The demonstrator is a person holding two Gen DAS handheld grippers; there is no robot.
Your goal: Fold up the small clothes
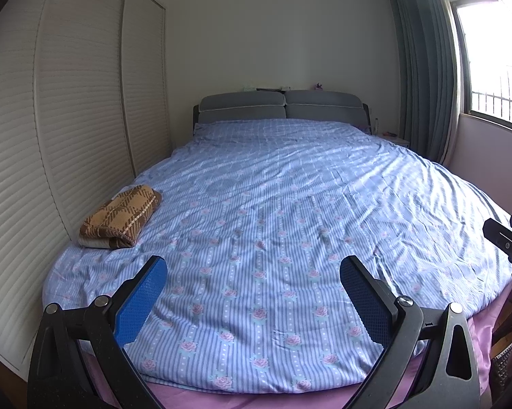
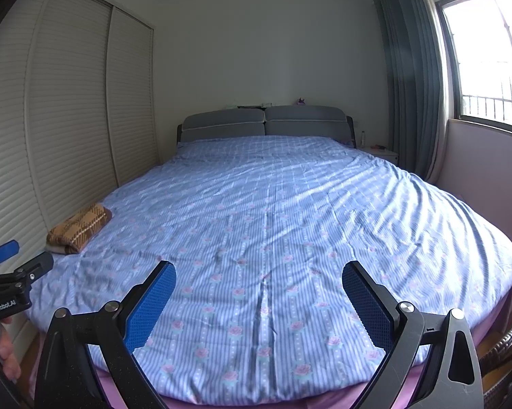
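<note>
Your one garment is the brown plaid knit (image 1: 121,216), a tan and dark-brown checked piece with cream lines. It is already folded into a thick, roughly rectangular bundle, with a paler cream layer showing along its near bottom edge. It lies flat at the left middle of the left wrist frame. In the right wrist view you find it (image 2: 78,228) further left and smaller, angled toward the upper right.

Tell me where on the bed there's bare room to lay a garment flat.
Nearly all of the blue floral cover is bare: from the foot edge between both open grippers up to the grey headboard, and across to the window side. The only occupied patch is the wardrobe-side edge, where the folded brown plaid garment lies.
</note>
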